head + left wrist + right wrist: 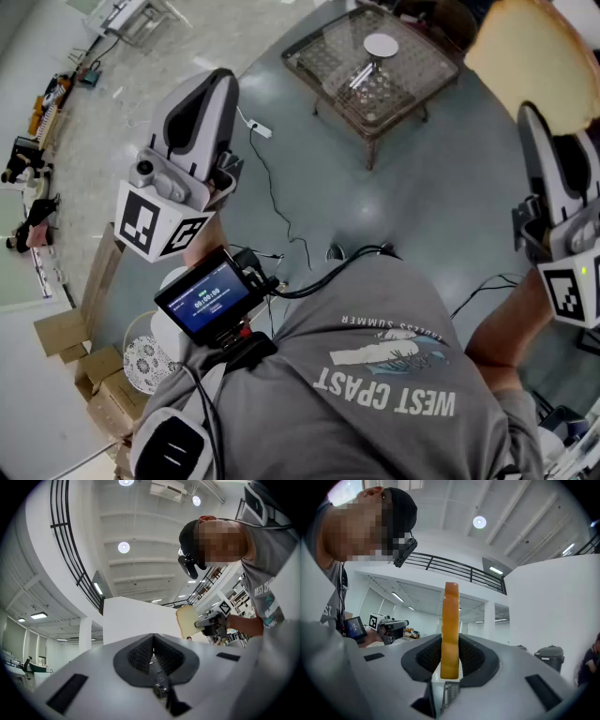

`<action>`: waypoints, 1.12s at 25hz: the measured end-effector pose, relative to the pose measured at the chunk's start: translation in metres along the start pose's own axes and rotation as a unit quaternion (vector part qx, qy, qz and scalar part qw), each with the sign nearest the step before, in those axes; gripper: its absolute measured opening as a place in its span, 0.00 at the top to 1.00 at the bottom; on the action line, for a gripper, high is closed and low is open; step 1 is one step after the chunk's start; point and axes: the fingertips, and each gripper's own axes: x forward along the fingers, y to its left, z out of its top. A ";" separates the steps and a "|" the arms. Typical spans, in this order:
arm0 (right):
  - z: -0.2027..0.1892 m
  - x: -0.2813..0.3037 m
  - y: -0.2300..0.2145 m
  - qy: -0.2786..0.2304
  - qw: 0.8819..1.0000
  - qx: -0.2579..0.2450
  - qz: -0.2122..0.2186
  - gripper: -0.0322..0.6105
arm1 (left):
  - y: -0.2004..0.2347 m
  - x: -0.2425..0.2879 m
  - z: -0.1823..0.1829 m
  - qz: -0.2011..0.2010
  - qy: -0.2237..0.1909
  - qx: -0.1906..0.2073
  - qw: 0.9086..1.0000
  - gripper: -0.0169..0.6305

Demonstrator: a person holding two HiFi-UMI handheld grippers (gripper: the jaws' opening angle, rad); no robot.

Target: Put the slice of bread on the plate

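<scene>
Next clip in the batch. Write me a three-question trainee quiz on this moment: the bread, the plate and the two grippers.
1. True or false: the slice of bread already lies on the plate.
2. Which gripper holds the bread? A) left gripper B) right gripper C) neither
3. In the head view, what does the plate stand on?

Key:
1. False. The slice is up in the air and the plate is bare.
2. B. Its jaws clamp the slice on edge. The left gripper's jaws are together with nothing between them.
3. The small table with a see-through top, on the floor ahead of the person.
</scene>
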 end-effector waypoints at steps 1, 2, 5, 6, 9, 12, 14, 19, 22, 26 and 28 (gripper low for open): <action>0.000 -0.001 -0.001 0.000 1.000 0.000 -0.003 0.82 | 0.000 0.002 -0.001 -0.003 -0.001 -0.001 1.000 0.96; 0.000 -0.002 -0.001 0.000 1.000 0.000 -0.006 0.82 | 0.000 0.004 -0.001 -0.006 -0.002 -0.002 1.000 0.96; 0.001 -0.001 -0.002 -0.001 1.000 0.001 -0.009 0.82 | 0.002 0.007 -0.002 -0.010 -0.003 -0.005 1.000 0.96; 0.002 0.000 -0.002 -0.001 1.000 0.002 -0.009 0.82 | 0.003 0.008 -0.003 -0.010 -0.002 -0.006 1.000 0.96; 0.001 0.003 -0.003 0.000 1.000 0.005 -0.006 0.82 | 0.005 0.009 -0.005 -0.009 0.001 -0.008 1.000 0.96; -0.007 -0.011 -0.009 0.000 1.000 0.011 -0.004 0.82 | -0.010 0.015 -0.010 -0.008 0.005 -0.008 1.000 0.96; -0.014 -0.028 -0.017 -0.001 1.000 0.015 -0.003 0.82 | -0.027 0.023 -0.014 -0.008 0.008 -0.008 1.000 0.96; -0.019 -0.031 -0.024 0.000 1.000 0.029 0.003 0.82 | -0.034 0.028 -0.019 -0.005 0.017 -0.009 1.000 0.96; -0.020 -0.027 -0.025 0.001 0.999 0.037 0.008 0.82 | -0.032 0.029 -0.020 -0.002 0.021 -0.009 1.000 0.96; -0.023 -0.024 -0.029 -0.001 0.999 0.044 0.012 0.82 | -0.032 0.032 -0.021 -0.002 0.026 -0.007 1.000 0.96; -0.026 -0.023 -0.033 -0.001 0.999 0.044 0.010 0.82 | -0.032 0.034 -0.021 -0.002 0.028 -0.006 1.000 0.96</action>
